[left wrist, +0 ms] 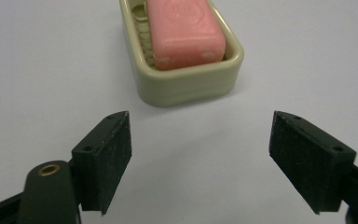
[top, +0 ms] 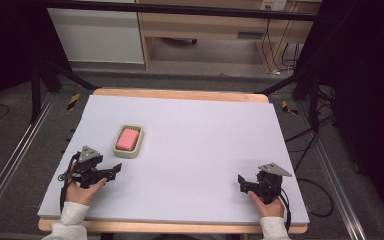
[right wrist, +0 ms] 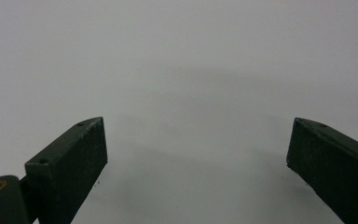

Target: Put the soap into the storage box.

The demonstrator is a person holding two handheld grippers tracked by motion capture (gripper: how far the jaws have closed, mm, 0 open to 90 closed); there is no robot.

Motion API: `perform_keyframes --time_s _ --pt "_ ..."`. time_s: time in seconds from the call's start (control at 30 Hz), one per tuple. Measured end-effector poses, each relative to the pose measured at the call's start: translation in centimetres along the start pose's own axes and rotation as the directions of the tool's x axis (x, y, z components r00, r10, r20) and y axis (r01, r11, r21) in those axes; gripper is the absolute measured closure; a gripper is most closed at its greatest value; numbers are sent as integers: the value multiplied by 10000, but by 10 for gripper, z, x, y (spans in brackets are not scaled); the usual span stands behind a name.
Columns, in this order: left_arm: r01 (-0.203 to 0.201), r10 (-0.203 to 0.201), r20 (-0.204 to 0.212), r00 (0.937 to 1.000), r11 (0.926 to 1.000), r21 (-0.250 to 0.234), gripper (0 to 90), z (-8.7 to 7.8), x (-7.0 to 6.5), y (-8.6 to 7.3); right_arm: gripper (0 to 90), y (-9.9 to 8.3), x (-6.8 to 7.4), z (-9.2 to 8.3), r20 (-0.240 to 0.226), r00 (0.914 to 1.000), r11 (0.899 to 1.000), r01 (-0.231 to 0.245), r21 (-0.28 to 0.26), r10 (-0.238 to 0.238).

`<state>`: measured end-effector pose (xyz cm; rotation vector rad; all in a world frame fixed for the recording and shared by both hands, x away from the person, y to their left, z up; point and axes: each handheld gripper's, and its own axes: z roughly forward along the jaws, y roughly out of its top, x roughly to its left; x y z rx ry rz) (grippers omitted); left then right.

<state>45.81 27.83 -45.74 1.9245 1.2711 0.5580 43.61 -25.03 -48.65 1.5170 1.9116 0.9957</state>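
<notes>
Lying in its dish (top: 128, 151) just ahead of the wide-open left gripper (left wrist: 200, 154), the pink soap (left wrist: 184, 30) is judged light, hard and slippery, best pinched across its long sides, while the right gripper (right wrist: 198, 158) is held open, empty

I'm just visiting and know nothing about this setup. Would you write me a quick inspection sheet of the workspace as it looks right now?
Surface: pale lilac-white table top with a wooden edge, flat and clean.
Job's things: pink soap bar lying inside a cream soap dish, on the table's left half.
Clutter: nothing seen on the table.
Grippers: left gripper near the dish, jaws apart, holding nothing; right gripper at the right front, jaws apart, holding nothing. Each is held in a hand.
Cables: a black cable trails from each gripper; more cables lie on the floor to the right.
Surroundings: grey floor, dark frame legs, wooden furniture behind.
</notes>
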Motion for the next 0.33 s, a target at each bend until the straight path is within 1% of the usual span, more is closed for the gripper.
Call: perform_keyframes --time_s 0.07,0.13,0.23,0.27,0.3,0.33 --pt "27 -27 -70 10000 10000 64 205 -1 2 -4 54 0 -1 0 28 10000 10000 87 -17 -87" --pt "43 -40 -152 9999 9999 149 201 -3 4 -7 54 0 -1 -1 -1 10000 10000 69 -37 -69" --pt "172 -167 -264 9995 9996 211 198 -4 8 -13 54 0 -1 -1 27 10000 10000 3 -56 -3" --pt "189 -182 -271 9995 9995 271 199 -4 9 -14 54 0 -2 -1 29 10000 10000 49 -75 -48" --pt "200 -190 -320 9993 9993 310 198 -5 10 -16 54 0 -1 -2 -6 10000 10000 -26 -79 26" --pt "189 -176 -395 9991 9993 320 198 -6 12 -17 54 0 -1 -2 49 10000 9999 22 -117 -21"
